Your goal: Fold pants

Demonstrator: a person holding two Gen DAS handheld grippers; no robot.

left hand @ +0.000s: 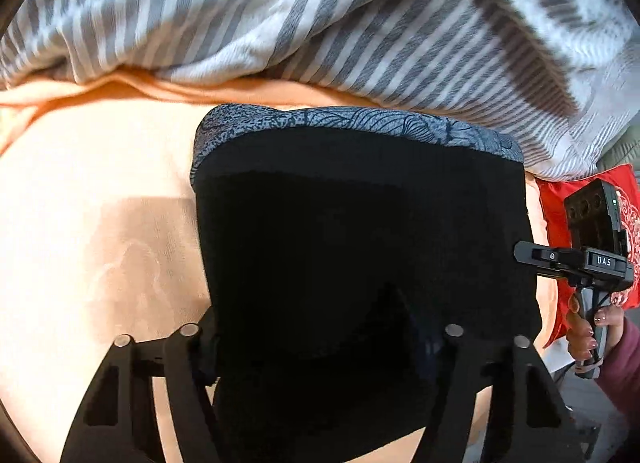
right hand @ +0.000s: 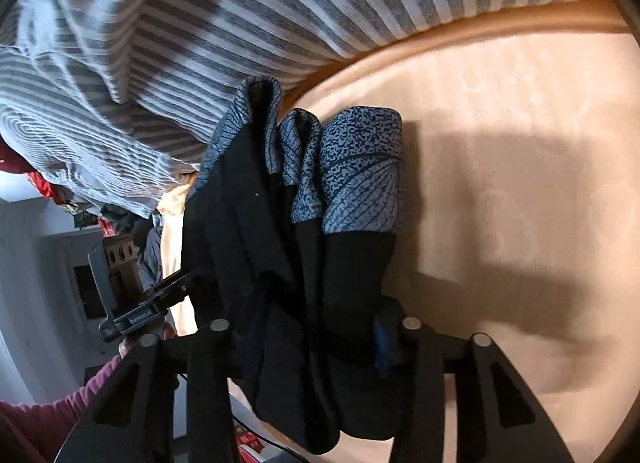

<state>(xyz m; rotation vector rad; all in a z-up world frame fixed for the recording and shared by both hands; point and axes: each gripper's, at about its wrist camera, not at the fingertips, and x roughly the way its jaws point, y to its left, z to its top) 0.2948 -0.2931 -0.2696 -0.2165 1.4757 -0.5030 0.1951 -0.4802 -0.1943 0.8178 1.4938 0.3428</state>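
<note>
The pants [left hand: 360,231] are black with a blue patterned waistband [left hand: 360,121]. In the left wrist view they hang flat in front of my left gripper [left hand: 324,347], which is shut on their near edge; the fingertips are hidden by the cloth. In the right wrist view the pants [right hand: 288,263] are bunched in folds, waistband [right hand: 360,171] up, and my right gripper [right hand: 312,343] is shut on the black cloth. The right gripper [left hand: 536,259] also shows at the pants' right edge in the left wrist view. The left gripper [right hand: 168,287] shows at their left edge in the right wrist view.
A peach-coloured sheet [left hand: 100,203] covers the bed below. A grey and white striped blanket [left hand: 320,15] lies heaped along the far side. A red patterned cushion [left hand: 560,215] sits at the right. White furniture [right hand: 48,263] stands beyond the bed's edge.
</note>
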